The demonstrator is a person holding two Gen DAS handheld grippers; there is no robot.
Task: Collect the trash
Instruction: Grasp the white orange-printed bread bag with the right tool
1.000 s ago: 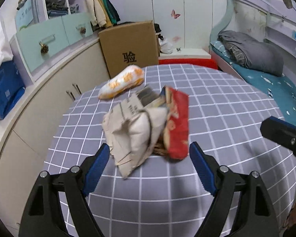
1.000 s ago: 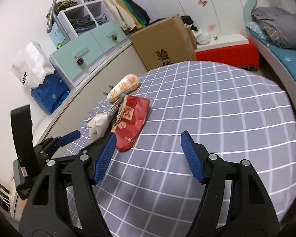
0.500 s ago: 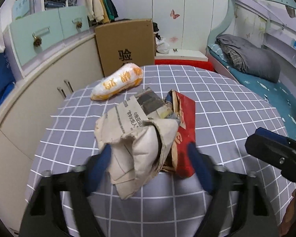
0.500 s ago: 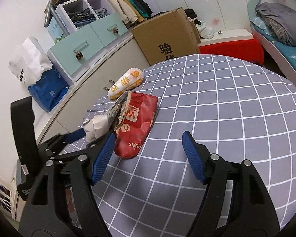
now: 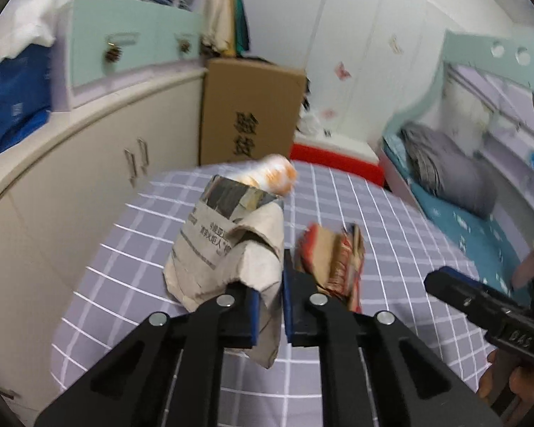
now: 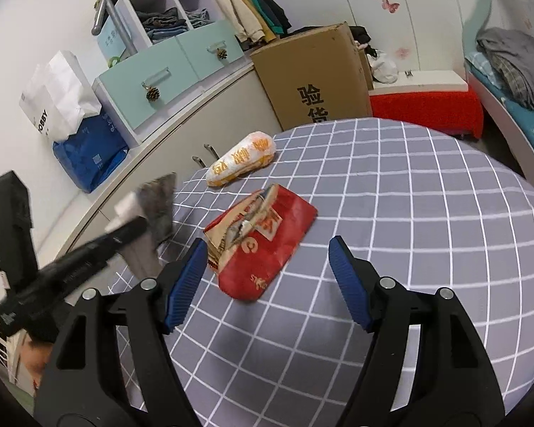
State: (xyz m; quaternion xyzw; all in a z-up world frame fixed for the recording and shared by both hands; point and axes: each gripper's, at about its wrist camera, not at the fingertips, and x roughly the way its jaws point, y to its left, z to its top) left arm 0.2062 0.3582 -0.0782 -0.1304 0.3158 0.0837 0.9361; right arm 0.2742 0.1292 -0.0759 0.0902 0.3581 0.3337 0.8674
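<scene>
My left gripper [image 5: 270, 306] is shut on a crumpled beige paper bag [image 5: 231, 242] and holds it above the checked tablecloth [image 5: 373, 235]; it shows blurred at the left of the right wrist view [image 6: 153, 206]. A red snack bag [image 6: 267, 242] lies flat on the cloth, just ahead of my open, empty right gripper [image 6: 267, 281]; it is also behind the paper bag in the left wrist view [image 5: 334, 256]. A white and orange snack packet [image 6: 242, 158] lies farther back near the table's left edge.
A cardboard box [image 6: 313, 74] stands behind the table. Cream cabinets [image 5: 89, 163] with teal drawers [image 6: 171, 71] run along the left. A blue bag [image 6: 89, 153] sits on the counter. A bed with grey bedding [image 5: 448, 174] is on the right.
My left gripper closed on the paper bag and lifted it off the red snack bag. My right gripper moved closer to the red bag, still open.
</scene>
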